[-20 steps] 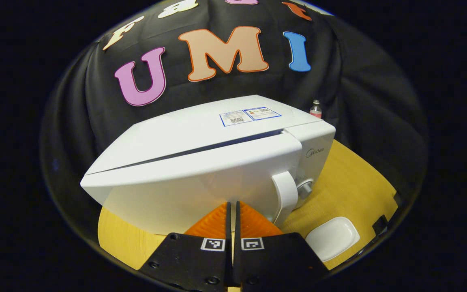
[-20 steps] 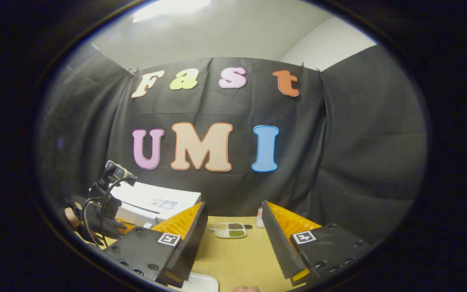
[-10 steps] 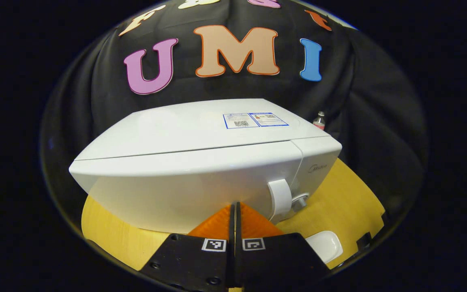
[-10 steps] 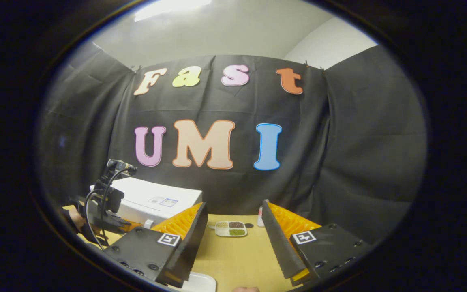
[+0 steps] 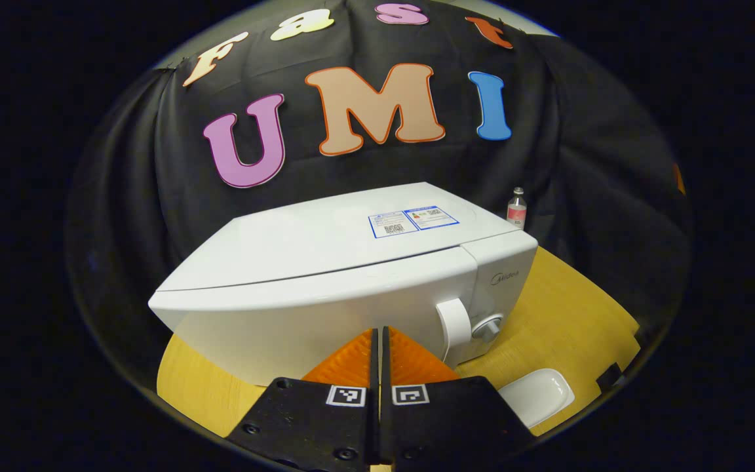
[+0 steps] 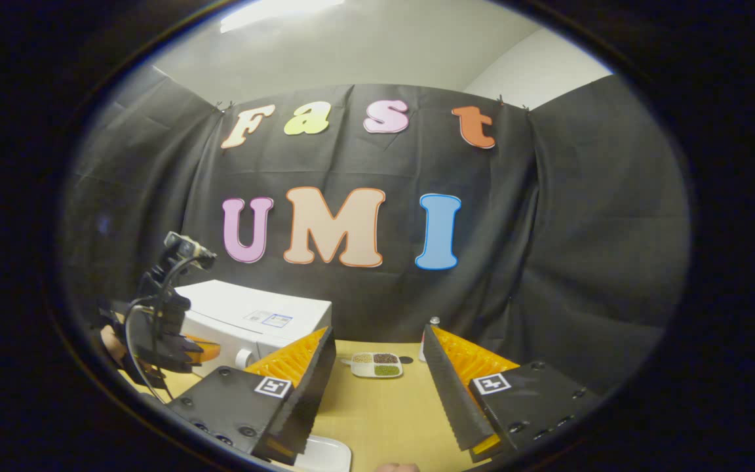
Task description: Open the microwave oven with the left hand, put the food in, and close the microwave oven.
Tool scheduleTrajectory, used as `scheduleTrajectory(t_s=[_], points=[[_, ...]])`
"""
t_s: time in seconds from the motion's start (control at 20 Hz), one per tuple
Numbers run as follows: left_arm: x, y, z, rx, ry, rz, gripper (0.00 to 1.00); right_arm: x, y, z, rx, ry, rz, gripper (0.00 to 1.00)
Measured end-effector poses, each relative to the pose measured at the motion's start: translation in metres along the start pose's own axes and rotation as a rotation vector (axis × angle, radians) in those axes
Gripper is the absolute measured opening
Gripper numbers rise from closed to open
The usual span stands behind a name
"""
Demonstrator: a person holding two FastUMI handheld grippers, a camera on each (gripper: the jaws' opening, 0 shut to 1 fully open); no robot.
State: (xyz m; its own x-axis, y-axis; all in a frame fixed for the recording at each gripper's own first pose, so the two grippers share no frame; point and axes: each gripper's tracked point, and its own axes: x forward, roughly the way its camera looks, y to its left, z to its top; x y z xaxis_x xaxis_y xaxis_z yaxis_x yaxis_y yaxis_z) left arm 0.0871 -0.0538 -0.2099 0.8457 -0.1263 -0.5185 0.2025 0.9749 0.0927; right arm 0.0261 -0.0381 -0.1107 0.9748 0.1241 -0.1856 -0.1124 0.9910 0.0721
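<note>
The white microwave oven (image 5: 345, 275) stands on the yellow wooden bench (image 5: 567, 314) with its door closed flush against the body, the curved door handle (image 5: 454, 328) and a round knob (image 5: 487, 326) at the door's right side in the left gripper view. The left claw (image 5: 378, 337) sits right in front of the microwave's door, low and near its middle, with its two fingers pressed together and nothing between them; whether the tips touch the door cannot be told. A paper label (image 5: 412, 220) lies on the microwave's top, toward its right rear. A small bottle (image 5: 516, 208) stands behind the microwave's right rear corner, against the black cloth wall. A white empty dish (image 5: 538, 395) rests on the bench in front of the microwave's right corner, beside the left claw.

In the right gripper view, the microwave oven (image 6: 253, 318) appears at the left, and the left claw (image 6: 197, 347) with its cables and the hand (image 6: 112, 344) holding it is just in front of the microwave. The right claw (image 6: 377, 373) hovers over the bench (image 6: 384, 413) well to the right of the microwave, its fingers spread wide apart and empty. Beyond it, a divided tray of food (image 6: 376, 364) lies on the bench to the right of the microwave, outside it.
</note>
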Motion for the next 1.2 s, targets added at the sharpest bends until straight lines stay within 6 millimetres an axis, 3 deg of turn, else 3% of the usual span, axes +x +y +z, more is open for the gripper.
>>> scheduleTrajectory(t_s=[0.15, 0.25, 0.45, 0.6, 0.7, 0.8, 0.9, 1.1, 1.15, 1.2], points=[[-0.038, 0.008, 0.014, -0.005, -0.033, 0.007, 0.0, 0.003, 0.007, -0.003, 0.007, 0.014, 0.015, 0.8], [-0.066, 0.015, 0.035, -0.05, -0.086, 0.01, 0.0, 0.005, 0.012, -0.002, 0.007, 0.014, 0.024, 0.8], [-0.116, 0.043, 0.094, -0.092, -0.236, 0.054, 0.0, 0.009, 0.022, -0.003, 0.005, 0.025, 0.047, 0.8], [-0.153, 0.064, 0.152, -0.126, -0.395, 0.093, 0.01, 0.013, 0.03, 0.0, 0.006, 0.033, 0.063, 0.8], [-0.171, 0.041, 0.178, -0.148, -0.484, -0.013, 0.29, 0.016, 0.036, 0.004, 0.008, 0.033, 0.075, 0.8], [-0.176, 0.033, 0.184, -0.121, -0.502, -0.014, 0.98, 0.018, 0.04, 0.007, 0.003, 0.034, 0.084, 0.8], [-0.18, 0.041, 0.177, -0.074, -0.498, 0.033, 0.95, 0.018, 0.045, 0.01, 0.003, 0.033, 0.092, 0.8], [-0.178, 0.018, 0.158, -0.1, -0.452, -0.01, 0.96, 0.016, 0.049, 0.002, 0.01, 0.058, 0.095, 0.8], [-0.178, 0.019, 0.153, -0.109, -0.438, -0.014, 0.96, 0.015, 0.05, -0.002, 0.007, 0.07, 0.095, 0.9], [-0.179, 0.022, 0.152, -0.114, -0.435, -0.009, 1.0, 0.015, 0.048, -0.002, 0.004, 0.072, 0.093, 0.92]])
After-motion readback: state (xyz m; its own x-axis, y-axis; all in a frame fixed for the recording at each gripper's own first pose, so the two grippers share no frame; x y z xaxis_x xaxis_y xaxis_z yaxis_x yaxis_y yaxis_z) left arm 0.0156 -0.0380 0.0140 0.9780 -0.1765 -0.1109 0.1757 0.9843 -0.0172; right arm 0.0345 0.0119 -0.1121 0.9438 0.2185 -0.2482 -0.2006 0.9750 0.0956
